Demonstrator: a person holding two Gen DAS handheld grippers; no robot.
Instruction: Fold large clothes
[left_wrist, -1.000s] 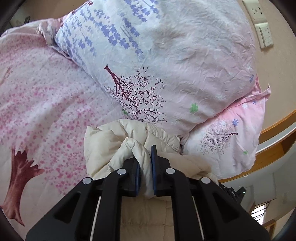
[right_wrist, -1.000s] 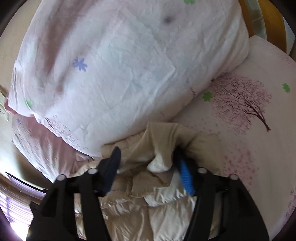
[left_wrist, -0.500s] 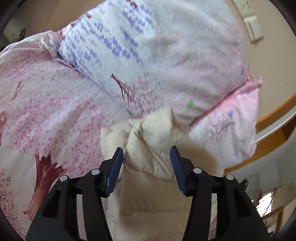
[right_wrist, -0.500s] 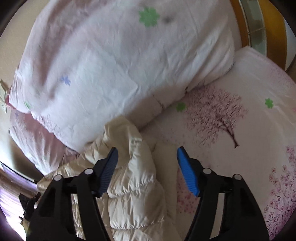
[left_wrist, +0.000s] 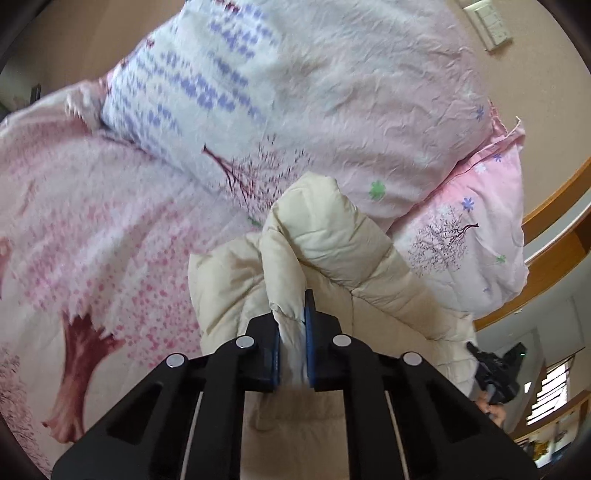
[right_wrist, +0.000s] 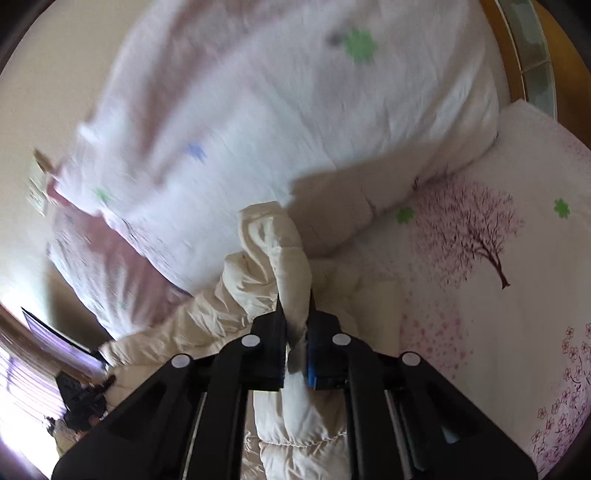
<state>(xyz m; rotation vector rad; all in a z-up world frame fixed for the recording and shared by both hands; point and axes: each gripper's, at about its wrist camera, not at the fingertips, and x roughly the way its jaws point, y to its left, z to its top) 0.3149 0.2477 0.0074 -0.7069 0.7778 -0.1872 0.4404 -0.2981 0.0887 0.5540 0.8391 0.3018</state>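
Observation:
A cream puffer jacket (left_wrist: 325, 236) lies bunched on the bed against the pillows. My left gripper (left_wrist: 293, 307) has its jaws closing tight, and a raised ridge of the jacket's padding is pinched between the blue pads. In the right wrist view the same jacket (right_wrist: 236, 295) rises in a narrow fold. My right gripper (right_wrist: 296, 306) is closing on that fold, pads pressed to both sides. The jacket's lower part runs under both grippers, out of sight.
A large white pillow (left_wrist: 332, 92) with purple and tree prints leans just behind the jacket, over a pink pillow (left_wrist: 472, 229). The pink blossom bedsheet (left_wrist: 92, 221) spreads left. A wooden bed frame (left_wrist: 554, 206) and a wall switch (left_wrist: 495, 18) lie beyond.
The left gripper let go of the jacket, opened, then shut on a higher ridge of it. The right gripper went from open to shut on a fold.

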